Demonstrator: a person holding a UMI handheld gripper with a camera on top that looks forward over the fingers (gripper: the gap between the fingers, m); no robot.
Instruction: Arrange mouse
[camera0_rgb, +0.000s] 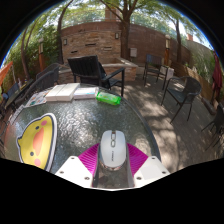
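We are looking along our gripper (113, 160) at a white mouse (113, 148). The mouse is sitting on a glass table (70, 125), right between our two fingers, and this is what matters most for our next move. Its long side is running straight away from us, the same way our fingers are pointing, so its two long sides are facing the pink pads (91, 158). The pads are looking very close to the mouse on both sides. We cannot tell if they are pressing on it or just sitting beside it.

The mouse is looking smooth and rounded, like a little egg. It is white with a grey line and a small wheel down its middle. It may be slippery, so we are thinking a gentle, even squeeze is best.

Left of the mouse, a yellow mat (36, 138) is lying on the table. Beyond the mouse, a green bottle (108, 98) is lying on its side, with some white books (68, 92) just left of it. Far behind the mouse, chairs (90, 70) are standing.
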